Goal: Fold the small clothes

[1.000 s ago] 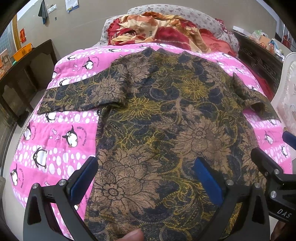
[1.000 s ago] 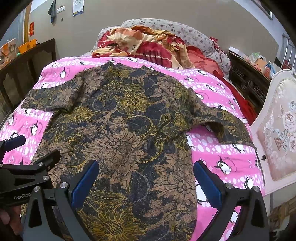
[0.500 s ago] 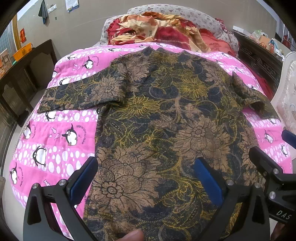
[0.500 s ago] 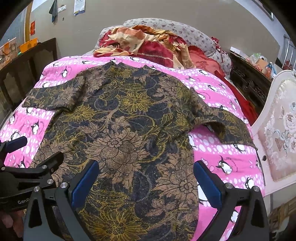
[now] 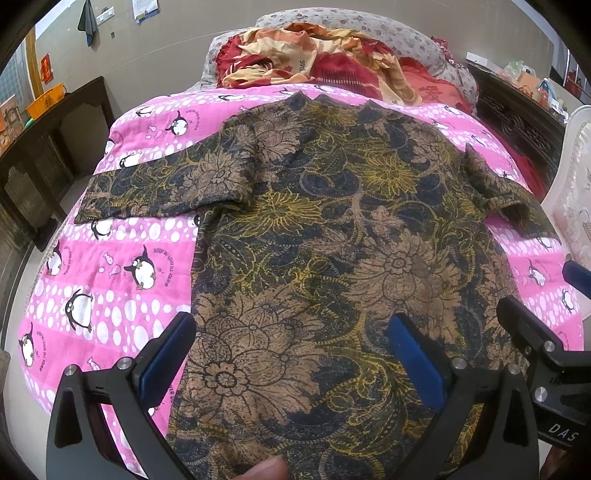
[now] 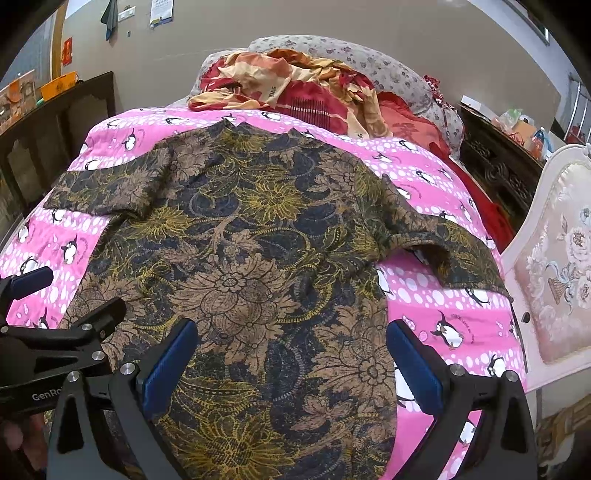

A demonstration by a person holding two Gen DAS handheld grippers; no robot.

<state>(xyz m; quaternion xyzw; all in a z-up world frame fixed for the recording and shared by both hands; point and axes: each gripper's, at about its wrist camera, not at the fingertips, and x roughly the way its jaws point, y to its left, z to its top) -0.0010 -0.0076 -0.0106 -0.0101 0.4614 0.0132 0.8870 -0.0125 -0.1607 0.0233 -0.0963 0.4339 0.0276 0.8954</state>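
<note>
A dark batik shirt (image 5: 332,236) with brown and yellow flowers lies spread flat on a pink penguin-print blanket (image 5: 110,266), collar far, hem near, both short sleeves out to the sides. It also shows in the right wrist view (image 6: 251,258). My left gripper (image 5: 291,354) is open over the shirt's lower left part, empty. My right gripper (image 6: 291,354) is open over the lower right part, empty. Each gripper shows at the edge of the other's view.
A heap of red and orange bedding (image 5: 317,55) and a floral pillow (image 5: 388,33) lie at the bed's head. Dark wooden furniture (image 5: 48,147) stands left. A dark carved cabinet (image 6: 495,162) and a white padded chair (image 6: 554,258) stand right.
Both grippers have drifted slightly; the shirt sits a touch lower and closer in the views. The jaws stay open and the shirt has not moved on the bed.
</note>
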